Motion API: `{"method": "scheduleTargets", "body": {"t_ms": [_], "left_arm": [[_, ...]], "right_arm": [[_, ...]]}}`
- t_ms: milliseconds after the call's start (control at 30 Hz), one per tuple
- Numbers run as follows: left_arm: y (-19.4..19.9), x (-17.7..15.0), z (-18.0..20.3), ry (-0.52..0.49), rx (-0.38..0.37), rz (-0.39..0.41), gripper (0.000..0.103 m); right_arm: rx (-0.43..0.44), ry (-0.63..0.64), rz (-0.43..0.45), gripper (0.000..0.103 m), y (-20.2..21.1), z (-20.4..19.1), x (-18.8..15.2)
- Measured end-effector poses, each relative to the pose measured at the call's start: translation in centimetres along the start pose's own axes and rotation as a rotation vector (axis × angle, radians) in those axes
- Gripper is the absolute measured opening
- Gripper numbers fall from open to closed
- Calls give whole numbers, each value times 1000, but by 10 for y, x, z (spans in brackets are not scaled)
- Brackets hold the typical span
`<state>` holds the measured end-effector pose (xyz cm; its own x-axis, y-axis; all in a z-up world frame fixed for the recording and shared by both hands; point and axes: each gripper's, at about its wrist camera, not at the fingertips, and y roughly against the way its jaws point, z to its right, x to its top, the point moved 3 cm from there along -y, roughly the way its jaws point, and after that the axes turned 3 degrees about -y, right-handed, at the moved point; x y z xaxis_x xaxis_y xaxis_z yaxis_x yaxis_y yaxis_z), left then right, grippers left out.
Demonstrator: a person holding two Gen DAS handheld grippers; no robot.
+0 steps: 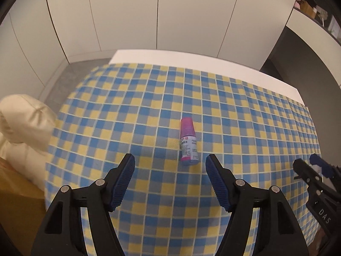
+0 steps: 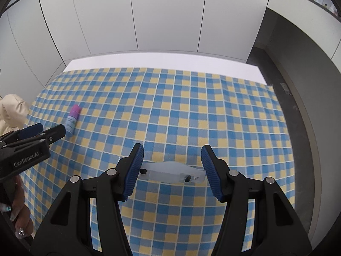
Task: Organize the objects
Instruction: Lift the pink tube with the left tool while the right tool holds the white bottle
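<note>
Left wrist view showed my left claw [image 1: 170, 164] spread wide over the tabletop [image 1: 149, 57], with nothing between its blue pads [image 1: 125, 179]. A small bottle [image 1: 188, 141] lay on its side on the checked cloth [image 1: 127, 117], just past the claw tips and nearer the pad on the right of the picture. It had a pink cap that pointed away from me and a white label with tiny print that I could not read. A cream pillow [image 1: 23, 123] sat at the left edge, beside the cloth. My right claw [image 1: 309, 166] peeked in at the right edge of this view.

From the right wrist view, my right claw [image 2: 172, 160] was spread wide too. A clear plastic piece [image 2: 172, 171] with small black bits lay flat on the cloth [image 2: 191, 106] between its pads [image 2: 134, 170]. Whether the pads touched it, I could not tell. The bottle [image 2: 72, 119] lay well off to the left, just beside the tip of my left claw [image 2: 42, 131]. White wall panels [image 2: 166, 15] stood behind the tabletop [image 2: 162, 60].
</note>
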<state>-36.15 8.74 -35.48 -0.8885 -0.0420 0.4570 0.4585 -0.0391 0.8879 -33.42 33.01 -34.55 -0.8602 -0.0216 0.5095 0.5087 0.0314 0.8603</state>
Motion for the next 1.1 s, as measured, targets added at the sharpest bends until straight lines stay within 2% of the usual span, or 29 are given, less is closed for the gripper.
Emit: {"method": "scheduleTargets", "body": {"t_ms": [133,200,233,267,367,433,667,900,1100], "left_arm": [[-15,2,4,-1,-3,7,69],[-17,3,9,-10,12,31,65],[-18,3,13,-21,33,39,37],[-20,4,16,-35,40,27,17],[-19,1,31,-79,45,23,18],[-18,-4,39,-105,81,15,18],[-5,-9,49,-82,74,-8,18],[35,9,56,-85,96,40,18],[91,36,36,-69,100,103,18]], "right_arm": [[-1,7,-18,59,-12,-1,-2],[0,5,-20,59,-14,1,-3],[0,4,-20,59,-14,2,-2],[0,5,-19,59,-14,2,-2],[-2,6,-13,59,-12,3,-1],[-6,9,-7,59,-9,3,1],[-5,8,4,59,6,-1,8],[-13,-3,44,59,46,-7,27],[-27,2,82,59,97,-11,46]]}}
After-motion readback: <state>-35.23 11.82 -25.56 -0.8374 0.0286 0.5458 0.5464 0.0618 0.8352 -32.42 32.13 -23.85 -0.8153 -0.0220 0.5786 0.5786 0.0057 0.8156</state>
